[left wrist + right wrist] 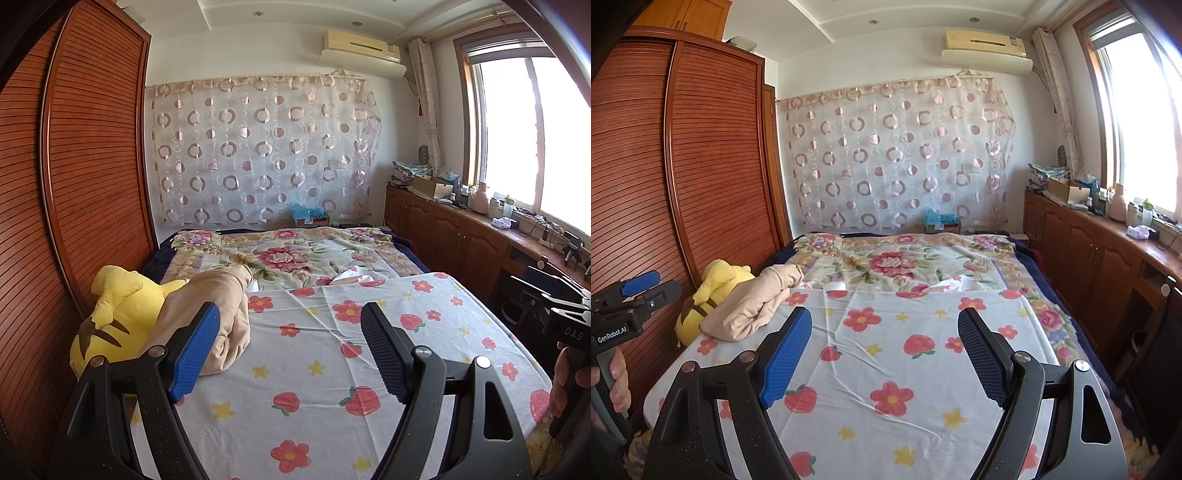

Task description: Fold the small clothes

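hovering left gripper (291, 347), right gripper (886, 350) agape, beige garment (753, 306) near sheet (886, 369) edge

A home bedroom: a bed (923, 369) under a flower-and-strawberry sheet fills the middle, a slatted wooden wardrobe (683, 166) stands at the left, and low cabinets (1082, 251) (tops cluttered with bottles and boxes) run beneath the right-hand window (1137, 122), with an air conditioner (986, 46) on the far wall.
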A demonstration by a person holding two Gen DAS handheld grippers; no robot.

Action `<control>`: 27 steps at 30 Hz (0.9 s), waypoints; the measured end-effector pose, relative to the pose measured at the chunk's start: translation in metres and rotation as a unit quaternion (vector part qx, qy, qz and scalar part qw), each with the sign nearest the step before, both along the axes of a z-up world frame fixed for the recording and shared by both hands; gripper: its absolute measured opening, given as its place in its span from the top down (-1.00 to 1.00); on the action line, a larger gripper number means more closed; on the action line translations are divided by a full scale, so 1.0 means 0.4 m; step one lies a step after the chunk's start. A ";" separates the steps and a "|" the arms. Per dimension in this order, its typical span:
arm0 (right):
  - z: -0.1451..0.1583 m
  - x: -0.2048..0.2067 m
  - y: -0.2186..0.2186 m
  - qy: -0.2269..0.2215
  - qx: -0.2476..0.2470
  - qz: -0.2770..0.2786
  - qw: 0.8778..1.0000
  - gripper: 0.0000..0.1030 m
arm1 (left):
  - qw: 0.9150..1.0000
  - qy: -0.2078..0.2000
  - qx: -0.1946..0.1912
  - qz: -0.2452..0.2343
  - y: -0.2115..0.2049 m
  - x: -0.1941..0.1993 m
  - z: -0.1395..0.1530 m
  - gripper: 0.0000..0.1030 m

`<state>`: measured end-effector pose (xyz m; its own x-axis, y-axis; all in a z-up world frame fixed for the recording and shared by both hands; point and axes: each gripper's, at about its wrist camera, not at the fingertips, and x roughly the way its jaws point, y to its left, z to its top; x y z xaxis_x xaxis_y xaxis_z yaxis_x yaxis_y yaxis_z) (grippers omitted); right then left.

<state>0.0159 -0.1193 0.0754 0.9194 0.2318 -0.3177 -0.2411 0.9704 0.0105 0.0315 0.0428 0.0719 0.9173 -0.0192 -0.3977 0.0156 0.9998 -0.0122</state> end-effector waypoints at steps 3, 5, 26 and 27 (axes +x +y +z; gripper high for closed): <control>0.000 0.000 -0.002 0.000 0.000 0.000 1.000 -0.61 | 1.000 0.000 0.000 0.000 0.000 0.000 -0.001 -0.54; 0.002 0.000 -0.004 0.000 0.000 0.000 1.000 -0.61 | 1.000 0.000 0.000 0.000 0.001 0.000 0.000 -0.54; -0.002 0.003 -0.008 -0.002 0.001 0.002 1.000 -0.61 | 1.000 -0.001 -0.001 -0.001 0.002 -0.001 -0.006 -0.54; -0.003 0.003 -0.008 -0.002 0.000 0.001 1.000 -0.61 | 1.000 -0.001 0.000 0.000 0.002 -0.001 -0.006 -0.54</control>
